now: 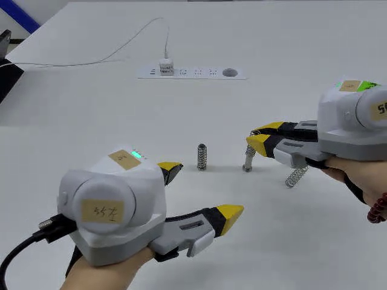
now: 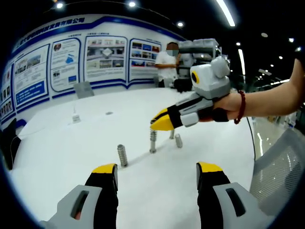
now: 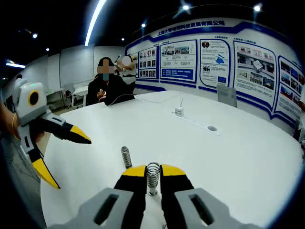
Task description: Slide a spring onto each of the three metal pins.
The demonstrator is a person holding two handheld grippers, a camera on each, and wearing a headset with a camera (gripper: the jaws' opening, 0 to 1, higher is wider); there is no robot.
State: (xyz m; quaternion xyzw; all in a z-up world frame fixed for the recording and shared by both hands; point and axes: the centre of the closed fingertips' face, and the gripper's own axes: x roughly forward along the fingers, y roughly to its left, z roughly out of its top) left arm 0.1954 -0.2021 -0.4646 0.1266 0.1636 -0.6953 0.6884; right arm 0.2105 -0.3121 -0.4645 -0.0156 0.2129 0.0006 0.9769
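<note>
- The left gripper (image 1: 201, 188), nearest, has its jaws apart and empty; it steadies nothing.
- A tilted spring (image 1: 296, 176) stands just beside the right gripper (image 1: 254, 141), which may knock it away.
- This gripper is clamped on a spring (image 1: 250, 154) over a pin (image 1: 247, 167); a slanted push may topple the pin.

Left gripper (image 1: 202, 188): the rear sticker (image 1: 101, 210) on its round back reads handwritten "55" plus one unclear character. The top sticker (image 1: 124, 159) is illegible. Right gripper (image 1: 257, 136): the side sticker (image 1: 381, 109) shows "5", the rest cut off. Wall panels (image 3: 190, 45): a blue Chinese header line (image 3: 190, 27), too small to read.
</note>
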